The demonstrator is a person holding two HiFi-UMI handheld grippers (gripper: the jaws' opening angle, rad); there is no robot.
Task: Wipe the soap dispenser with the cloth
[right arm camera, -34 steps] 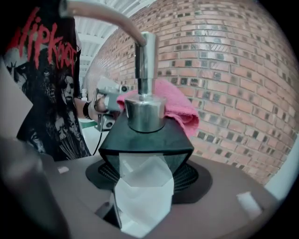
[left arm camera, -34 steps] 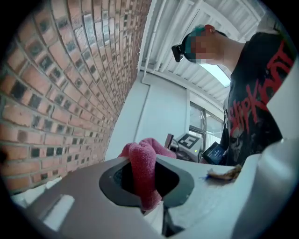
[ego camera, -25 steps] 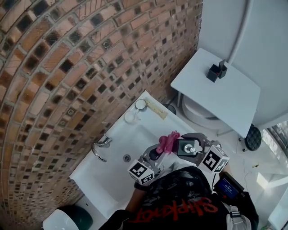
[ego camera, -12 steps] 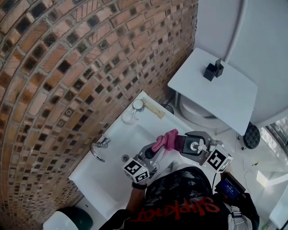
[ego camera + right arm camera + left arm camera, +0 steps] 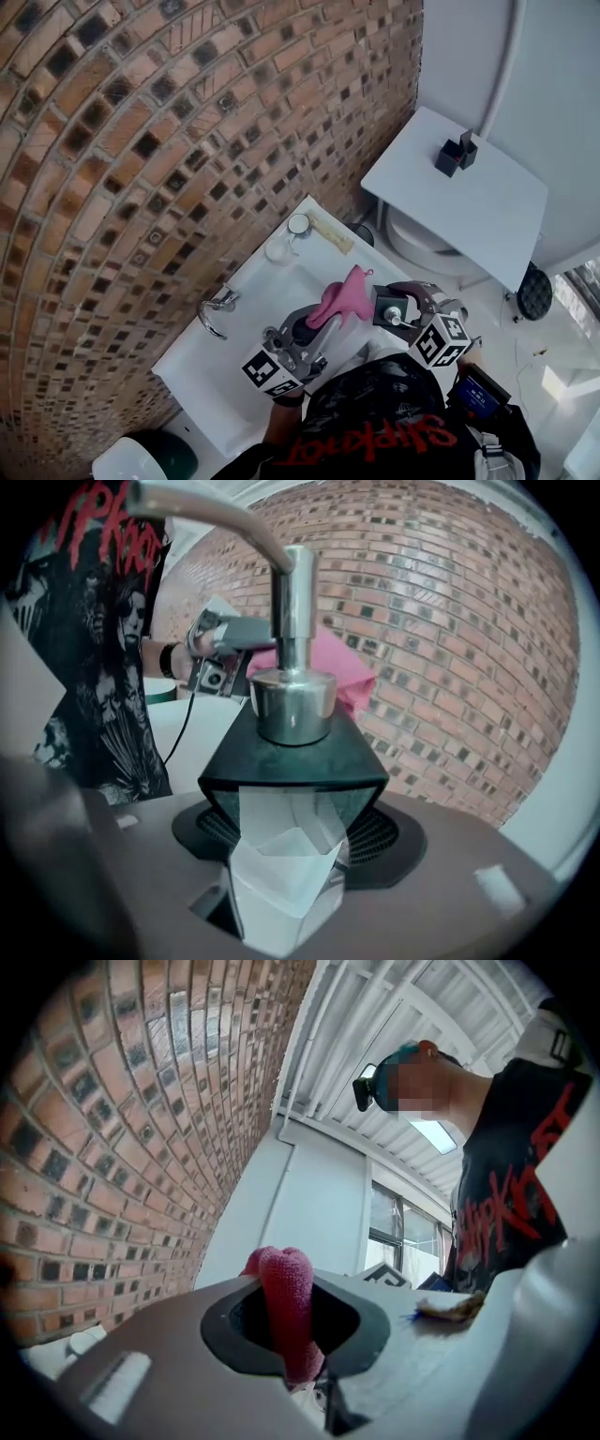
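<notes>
Left claw (image 5: 292, 1377): it is clenched on the pink cloth (image 5: 286, 1302), which pokes up from between the jaws
Right claw (image 5: 286, 883): it is grasping the soap dispenser (image 5: 292, 761) by its dark body, and the shiny pump (image 5: 292, 700) points away from the claw
Where the dispenser is: up in the air in your right claw, with the white sink (image 5: 248, 281) below and just ahead of both claws
Cloth and dispenser: the tip of the cloth is just beside the dispenser, on the side that faces your left claw; I cannot tell if they touch
Step now: I think you are bringing the cloth to the dispenser to rub it
How to do it well: hold the right claw steady and tight so the smooth body does not slip; press the loose end of the cloth flat on the dark side and rub along it; turn the dispenser a bit to reach each side and the pump; push softly, or the cloth may pull out of the left claw
Writing: no label can be read on the dispenser; the cube (image 5: 272, 370) on each claw has only black and white squares; the red print on your black shirt (image 5: 375, 394) looks like "Slipknot", seen upside down
</notes>
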